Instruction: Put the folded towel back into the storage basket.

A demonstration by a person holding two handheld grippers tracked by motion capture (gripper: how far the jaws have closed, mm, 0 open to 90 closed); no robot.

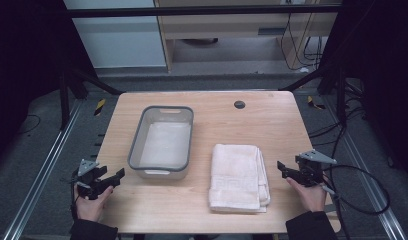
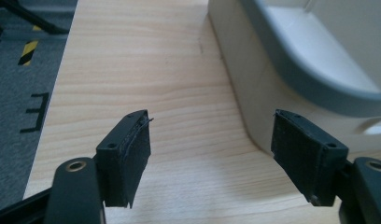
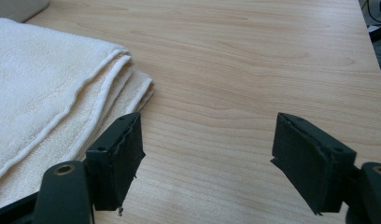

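Wooden counter (image 1: 212,200), pale, bearing a grey-rimmed bin (image 1: 162,137) left of centre and a folded cream towel (image 1: 238,176) right of centre, just beside the bin, not touching. Left claw (image 1: 117,176) held low at the near left edge, jaws wide apart, gripping nothing, aimed toward the bin's near left corner. Right claw (image 1: 282,168) held at the near right, jaws likewise spread wide and bare, pointing at the towel's right side. Seen along the left claw (image 2: 212,154): bin (image 2: 310,70) wall and grey rim close ahead on the right, bare wood between the jaws. Seen along the right claw (image 3: 207,158): towel (image 3: 44,98) with stacked folded edges lying just past the left jaw, plain wood in the gap. Judged as the very start: both claws parked at the counter's sides, nothing touched, towel flat and neatly folded, bin holding nothing visible. Likely work in hand: getting the towel into the bin. Next move, by this reading: right claw brought in low toward the towel's right edge, one jaw slid under the layers, then closed over the whole stack rather than the top fold alone, else unfolding on the lift. Left claw probably needed at the opposite edge, or steadying the bin. Care needed to keep the folds together and to clear the bin's rim on the way over.
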